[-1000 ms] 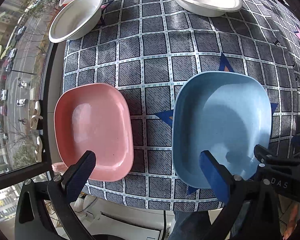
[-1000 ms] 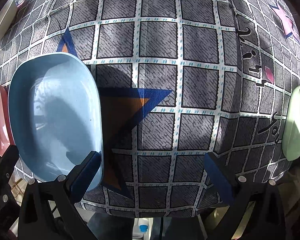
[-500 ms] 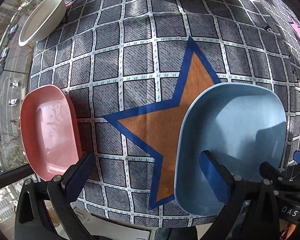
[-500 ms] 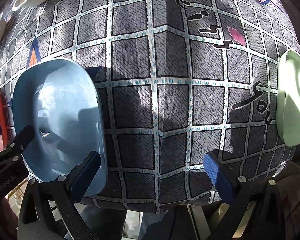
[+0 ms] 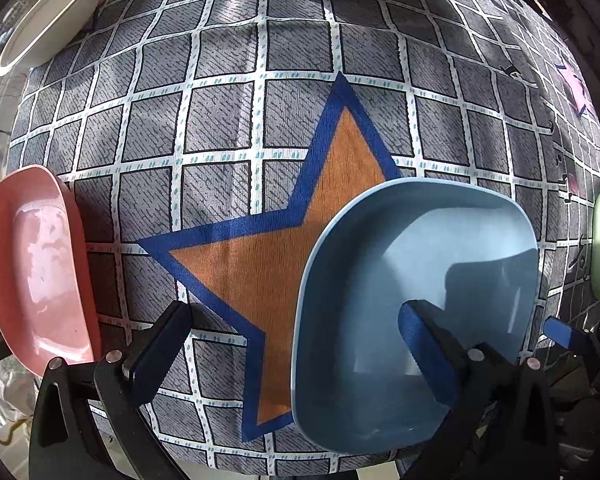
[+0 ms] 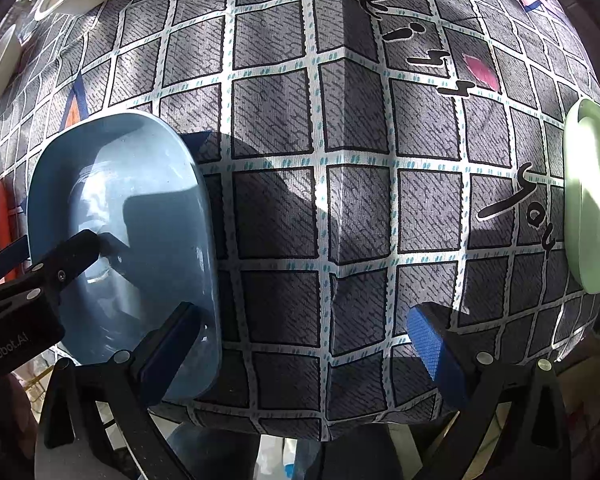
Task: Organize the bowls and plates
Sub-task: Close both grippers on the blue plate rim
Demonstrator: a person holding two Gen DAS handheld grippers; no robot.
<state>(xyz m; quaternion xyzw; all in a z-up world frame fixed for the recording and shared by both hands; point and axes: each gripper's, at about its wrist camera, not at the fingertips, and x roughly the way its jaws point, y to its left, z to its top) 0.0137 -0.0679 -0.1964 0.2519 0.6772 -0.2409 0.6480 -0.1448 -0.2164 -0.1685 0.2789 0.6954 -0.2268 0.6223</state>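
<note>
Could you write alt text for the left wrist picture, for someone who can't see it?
A blue plate lies on a grey checked tablecloth with an orange star, the open left gripper reaching over its near edge. A pink plate sits far left, white bowls beyond.

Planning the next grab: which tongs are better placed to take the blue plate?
Probably the left tongs: open, with one finger already over the blue plate. The right tongs, also open, mostly face bare tablecloth.
</note>
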